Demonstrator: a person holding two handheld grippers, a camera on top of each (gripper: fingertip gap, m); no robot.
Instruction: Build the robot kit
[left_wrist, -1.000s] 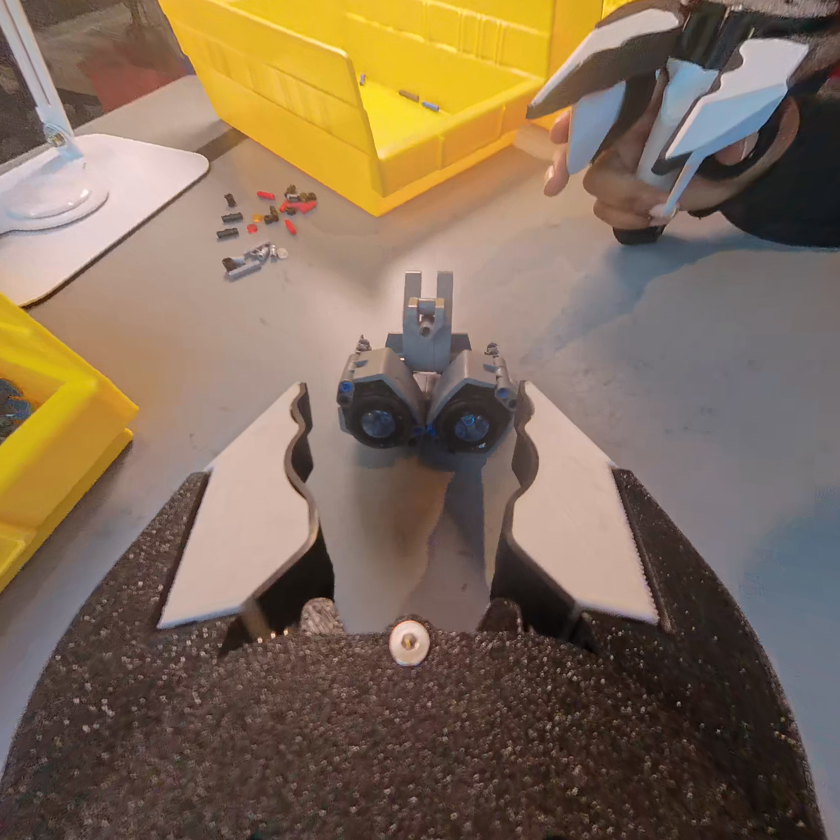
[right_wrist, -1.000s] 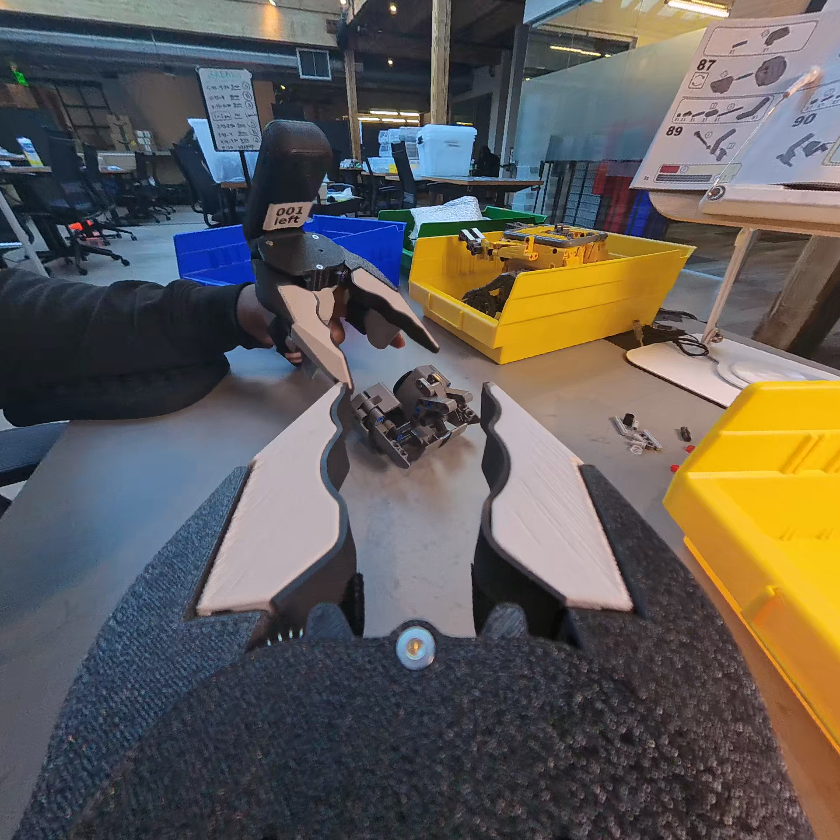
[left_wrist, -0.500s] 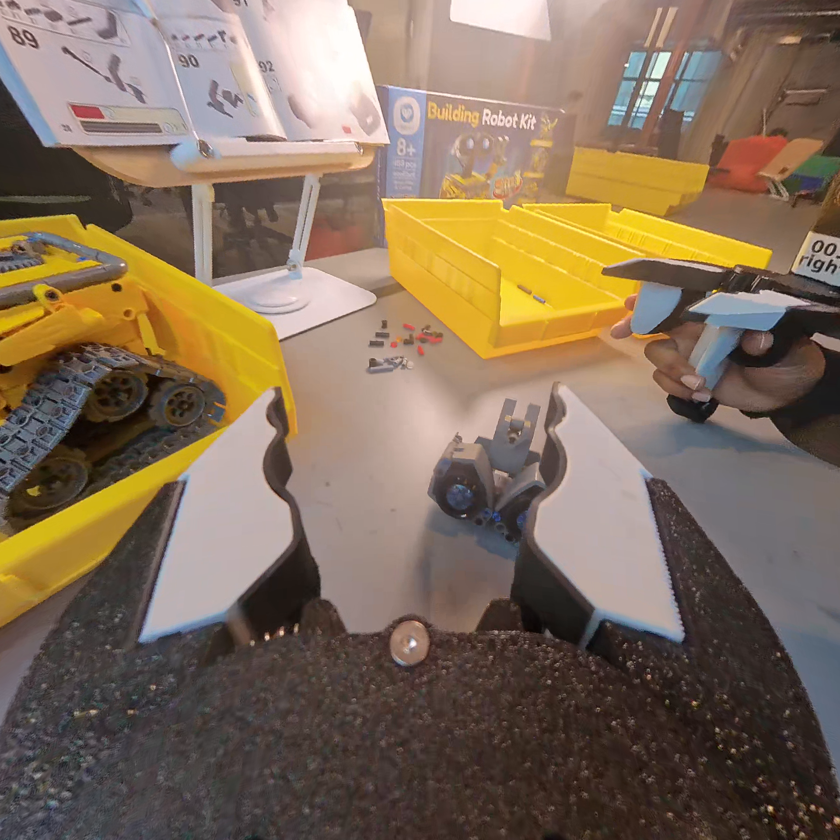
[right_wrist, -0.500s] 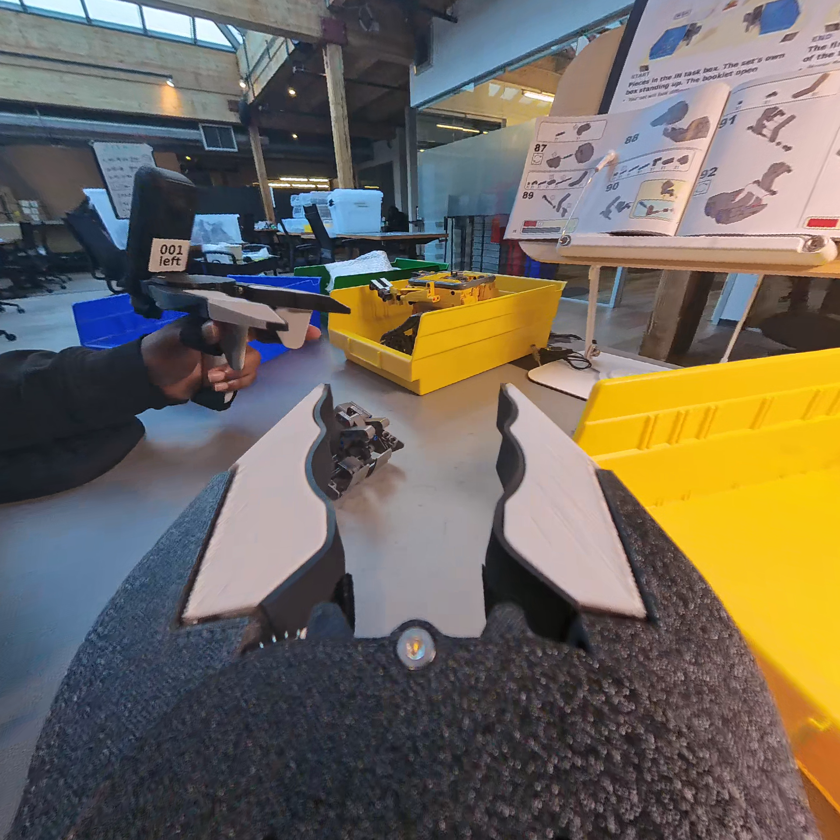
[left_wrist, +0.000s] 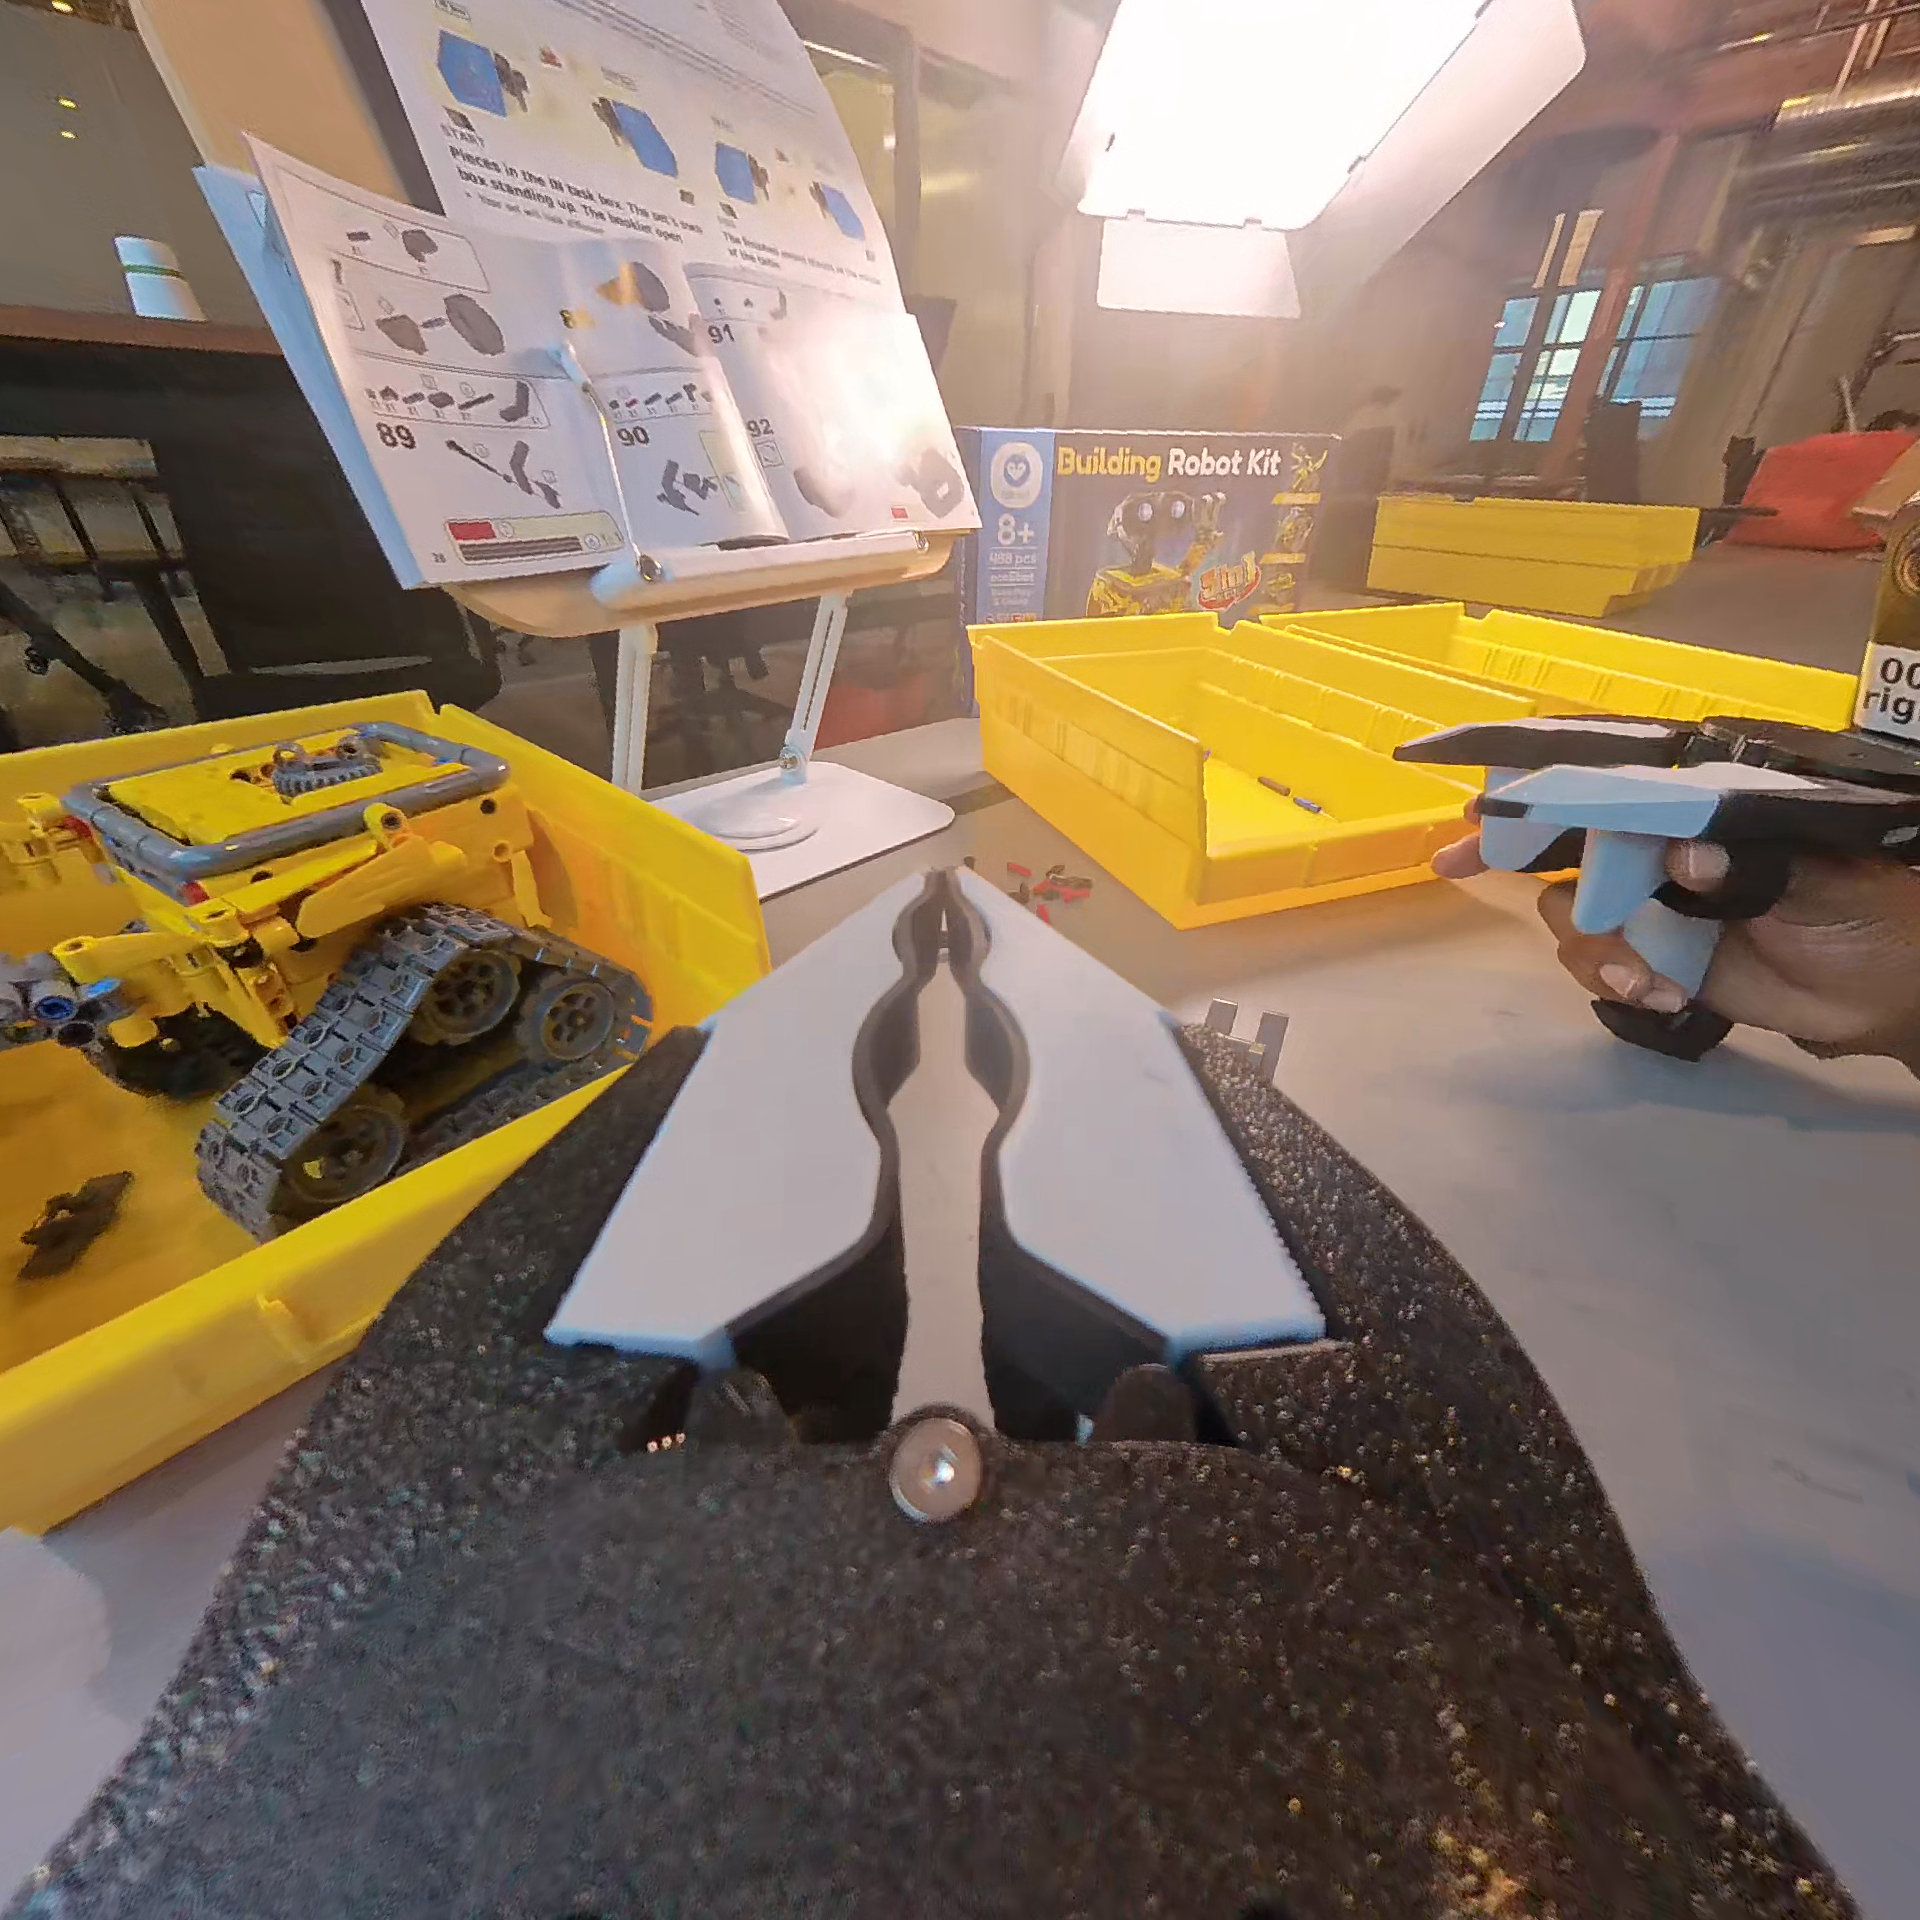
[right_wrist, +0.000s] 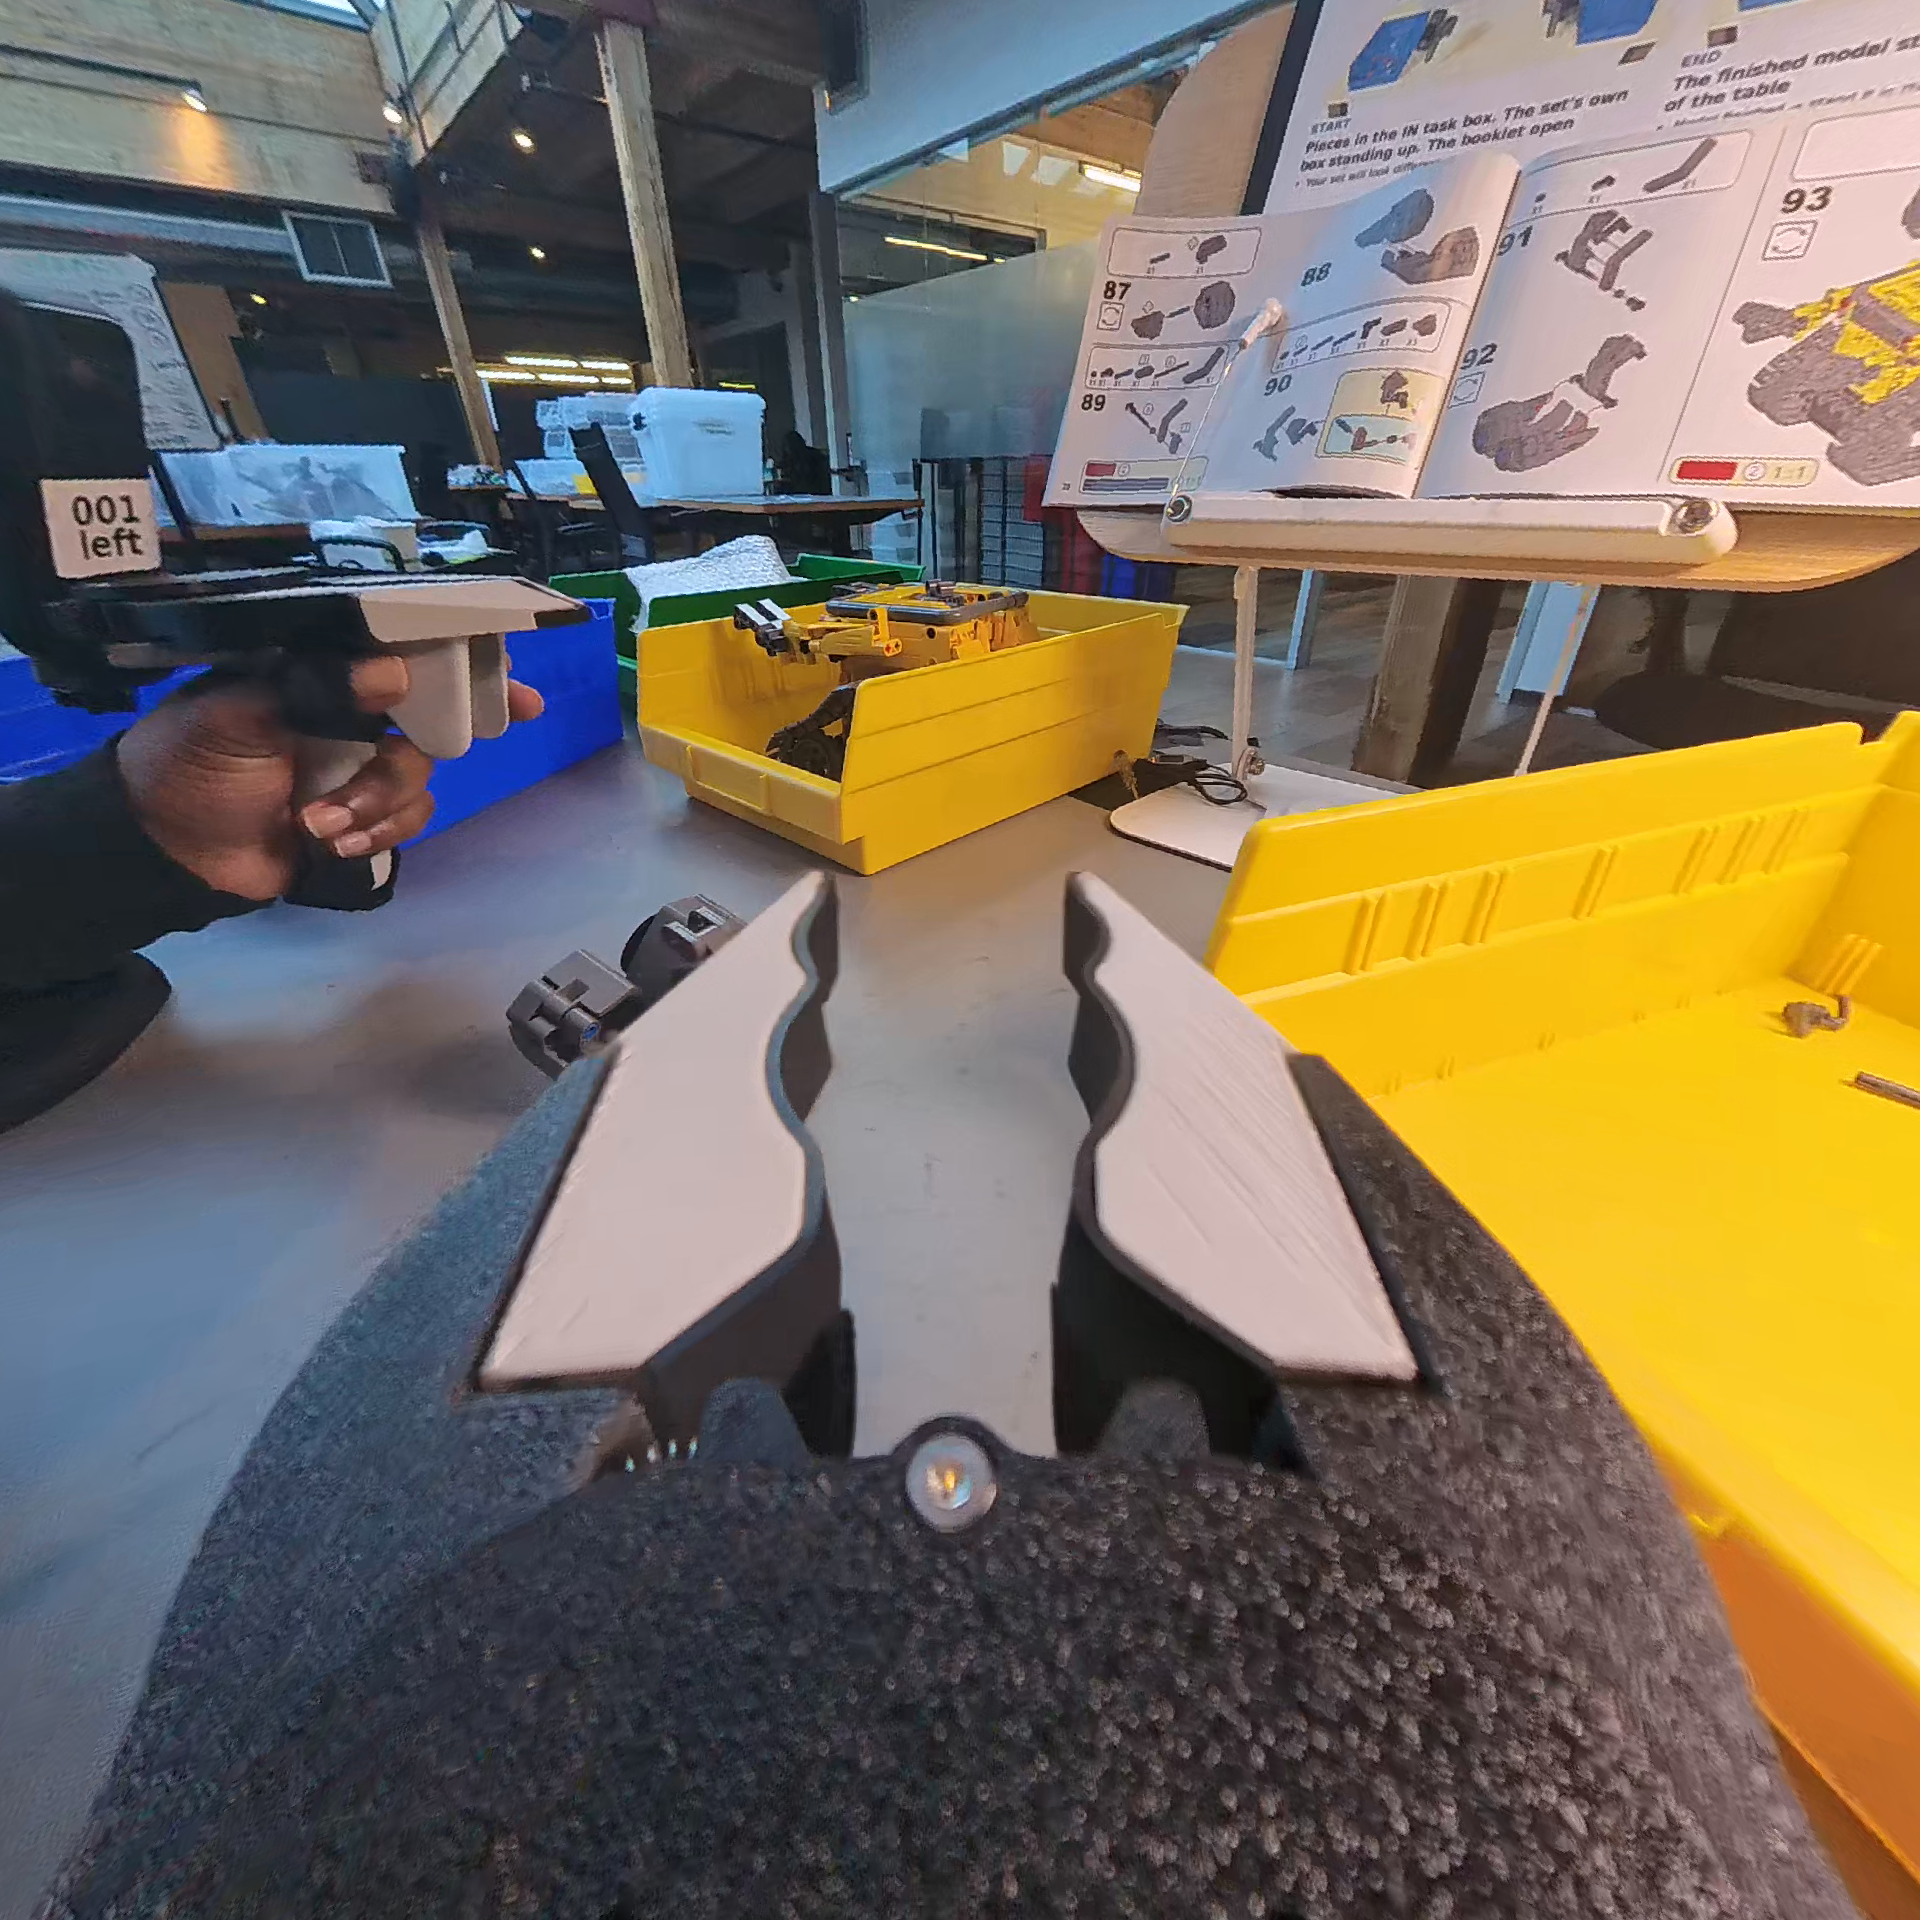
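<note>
A small grey brick assembly with two round black parts (right_wrist: 613, 977) lies on the grey table, just left of my right gripper's left finger. In the left wrist view only its forked top (left_wrist: 1247, 1023) shows past the right finger. My left gripper (left_wrist: 945, 906) is shut and empty, held level above the table; it also shows side-on in the right wrist view (right_wrist: 520, 613). My right gripper (right_wrist: 951, 899) is open and empty, above the table beside the assembly. It shows in a hand at the right of the left wrist view (left_wrist: 1455, 774).
A yellow bin (left_wrist: 644, 894) with a yellow tracked brick vehicle (left_wrist: 343, 935) stands left; it also shows in the right wrist view (right_wrist: 894, 748). A divided yellow tray (left_wrist: 1091, 727) with a few small pieces, loose pieces (left_wrist: 1039, 885), an open booklet on a white stand (left_wrist: 644, 416) and a kit box (left_wrist: 1153, 520) are around. Left tips to right tips: about 20 cm.
Both grippers have drawn back and levelled out away from the grey assembly, which stays on the table. My left gripper has shut. My right gripper's gap has narrowed.
</note>
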